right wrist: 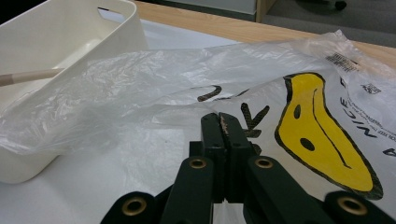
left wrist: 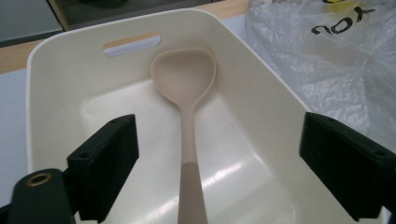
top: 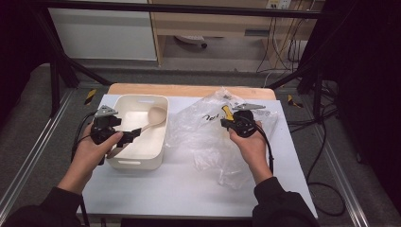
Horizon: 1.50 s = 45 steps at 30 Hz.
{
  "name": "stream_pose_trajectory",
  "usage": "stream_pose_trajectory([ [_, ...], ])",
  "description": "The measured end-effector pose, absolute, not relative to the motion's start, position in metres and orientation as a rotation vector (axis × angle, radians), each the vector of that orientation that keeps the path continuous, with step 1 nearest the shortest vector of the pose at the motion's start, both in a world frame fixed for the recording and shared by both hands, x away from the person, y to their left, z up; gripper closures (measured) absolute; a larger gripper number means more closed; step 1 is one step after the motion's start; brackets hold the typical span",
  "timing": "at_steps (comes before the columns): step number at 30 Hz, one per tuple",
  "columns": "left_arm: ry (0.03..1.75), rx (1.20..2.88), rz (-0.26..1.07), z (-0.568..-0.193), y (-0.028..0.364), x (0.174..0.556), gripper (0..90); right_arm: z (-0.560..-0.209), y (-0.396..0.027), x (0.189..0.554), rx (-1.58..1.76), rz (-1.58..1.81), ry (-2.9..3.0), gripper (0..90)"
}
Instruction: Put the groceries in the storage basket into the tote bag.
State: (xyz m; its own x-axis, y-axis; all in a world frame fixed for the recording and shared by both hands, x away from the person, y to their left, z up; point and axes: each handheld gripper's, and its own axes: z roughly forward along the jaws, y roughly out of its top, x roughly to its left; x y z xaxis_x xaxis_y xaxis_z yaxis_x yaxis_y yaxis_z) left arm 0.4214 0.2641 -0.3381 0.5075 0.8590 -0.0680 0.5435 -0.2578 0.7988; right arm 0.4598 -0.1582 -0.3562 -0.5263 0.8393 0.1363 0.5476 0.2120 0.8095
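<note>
A beige spoon (top: 150, 123) lies in a cream plastic basin (top: 163, 137), its bowl toward the far handle slot. My left gripper (top: 135, 135) reaches into the basin from the left. In the left gripper view my left gripper (left wrist: 222, 128) is open, its jaws standing wide on either side of the spoon (left wrist: 187, 107) handle without touching it, above the basin (left wrist: 46, 51) floor. My right gripper (top: 227, 123) rests over a crumpled clear plastic bag (top: 198, 137). In the right gripper view my right gripper (right wrist: 223, 122) is shut, jaws pressed together just above the bag (right wrist: 140, 79) with its yellow smiley print.
The basin and bag lie on a white tabletop (top: 179, 189) with a wooden strip (top: 189, 90) at the far edge. The bag (left wrist: 336, 60) lies against the basin's right wall. The basin (right wrist: 116, 18) and spoon handle (right wrist: 28, 76) appear left in the right gripper view. Black frame bars surround the table.
</note>
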Motion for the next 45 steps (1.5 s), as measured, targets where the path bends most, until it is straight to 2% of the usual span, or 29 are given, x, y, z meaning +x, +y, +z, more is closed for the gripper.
stream_pose_trajectory([
  [23,1.205,2.027,0.435,-0.364,0.274,0.413,33.3,-0.363,-0.159,0.46,1.308,1.229,2.162,90.0],
  [45,1.233,2.033,0.427,-0.377,0.276,0.413,45.4,-0.365,-0.16,0.461,1.32,1.223,2.162,90.0],
])
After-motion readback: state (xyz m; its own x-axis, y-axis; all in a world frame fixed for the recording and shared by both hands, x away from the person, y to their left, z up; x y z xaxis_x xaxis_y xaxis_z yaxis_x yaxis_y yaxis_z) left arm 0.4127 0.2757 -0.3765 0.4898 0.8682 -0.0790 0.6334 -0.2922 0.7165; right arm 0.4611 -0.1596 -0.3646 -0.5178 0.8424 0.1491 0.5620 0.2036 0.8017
